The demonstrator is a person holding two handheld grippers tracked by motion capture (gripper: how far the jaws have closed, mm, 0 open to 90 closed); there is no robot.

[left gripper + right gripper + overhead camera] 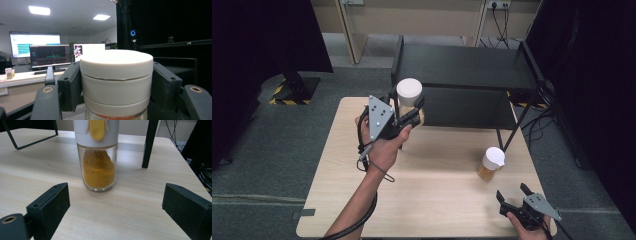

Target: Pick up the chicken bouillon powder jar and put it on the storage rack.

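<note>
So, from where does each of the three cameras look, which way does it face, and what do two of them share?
High view: above the person's side, facing forward and down on the table; both forearms, left gripper and right gripper show.
Left gripper view: rides the left gripper, facing level toward monitors; its jaws clamp the white-capped jar.
Right gripper view: rides the right gripper, low over the table, facing the yellow spice jar; jaws spread apart.
Shared: the yellow spice jar also appears in the high view.
</note>
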